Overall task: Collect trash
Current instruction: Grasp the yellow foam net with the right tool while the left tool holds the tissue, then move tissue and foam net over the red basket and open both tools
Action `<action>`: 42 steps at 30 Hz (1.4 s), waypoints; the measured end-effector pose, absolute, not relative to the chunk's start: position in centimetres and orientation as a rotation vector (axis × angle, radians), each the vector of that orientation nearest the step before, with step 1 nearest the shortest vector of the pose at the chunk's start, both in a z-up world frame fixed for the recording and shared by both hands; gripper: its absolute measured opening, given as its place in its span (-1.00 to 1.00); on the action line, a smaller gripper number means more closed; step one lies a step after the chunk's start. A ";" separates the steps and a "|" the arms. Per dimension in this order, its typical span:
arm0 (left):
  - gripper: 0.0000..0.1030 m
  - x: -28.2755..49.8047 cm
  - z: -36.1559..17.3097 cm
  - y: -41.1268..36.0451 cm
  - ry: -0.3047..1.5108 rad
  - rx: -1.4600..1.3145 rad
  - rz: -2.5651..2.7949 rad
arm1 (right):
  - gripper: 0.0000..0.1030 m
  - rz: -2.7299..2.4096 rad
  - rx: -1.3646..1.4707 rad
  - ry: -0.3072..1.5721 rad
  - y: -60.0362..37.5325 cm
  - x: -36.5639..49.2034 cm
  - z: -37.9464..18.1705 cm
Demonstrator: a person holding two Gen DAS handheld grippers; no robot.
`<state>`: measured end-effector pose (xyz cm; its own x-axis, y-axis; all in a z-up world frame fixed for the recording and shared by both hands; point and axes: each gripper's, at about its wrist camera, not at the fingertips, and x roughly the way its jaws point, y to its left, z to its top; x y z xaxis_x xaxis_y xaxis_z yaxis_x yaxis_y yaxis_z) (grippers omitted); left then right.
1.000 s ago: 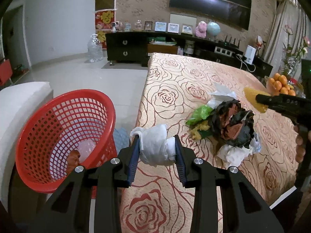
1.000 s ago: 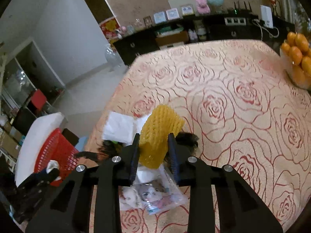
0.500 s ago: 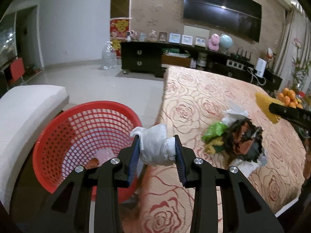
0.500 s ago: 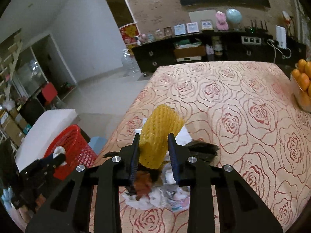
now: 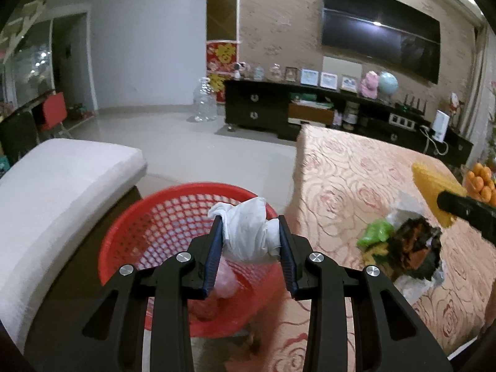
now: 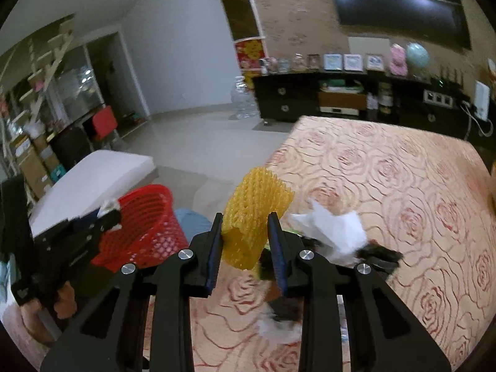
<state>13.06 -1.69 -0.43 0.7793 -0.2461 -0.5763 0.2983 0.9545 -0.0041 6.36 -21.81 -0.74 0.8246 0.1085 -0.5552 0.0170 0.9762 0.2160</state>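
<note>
Left wrist: white wad (image 5: 248, 232) pinched in left hand-held gripper (image 5: 250, 238) over basket (image 5: 130, 248)

A home living room: wall television (image 5: 381, 34), media cabinet (image 5: 257, 108), cushioned seat (image 5: 62, 179).

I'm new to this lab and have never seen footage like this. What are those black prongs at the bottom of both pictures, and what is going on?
No robot here: a person holds a two-finger gripper in each hand, and each gripper has a wide-angle camera looking along its fingers.

The left gripper is shut on a crumpled white tissue, seen in front of the red basket that stands on the floor beside the table.

The right gripper is shut on a yellow foam net, the kind wrapped around fruit.

On the rose-patterned tablecloth more rubbish is piled: a green wrapper, dark crumpled scraps and white paper. Oranges sit at the far edge.
</note>
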 end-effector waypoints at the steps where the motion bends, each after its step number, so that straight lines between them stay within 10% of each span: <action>1: -0.37 13.3 0.0 -1.2 0.603 0.085 -0.286 | -0.45 0.064 0.201 0.598 -21.0 6.5 -0.5; 32: -0.35 19.2 -1.3 5.6 0.704 0.041 -0.155 | -0.38 0.394 0.043 0.713 -7.2 16.3 -2.4; 37: -0.02 19.2 -1.5 6.0 0.717 0.028 -0.159 | 0.12 0.409 0.049 0.725 -6.8 16.2 -2.8; 42: 0.31 19.0 -1.2 6.1 0.692 0.009 -0.147 | 0.17 0.394 0.061 0.723 -7.2 15.9 -2.7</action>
<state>18.96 6.09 -1.24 0.7604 -0.1318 -0.6360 0.1379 0.9896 -0.0402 15.92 -7.21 -2.69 0.6795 0.3716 -0.6326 -0.3302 0.9249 0.1886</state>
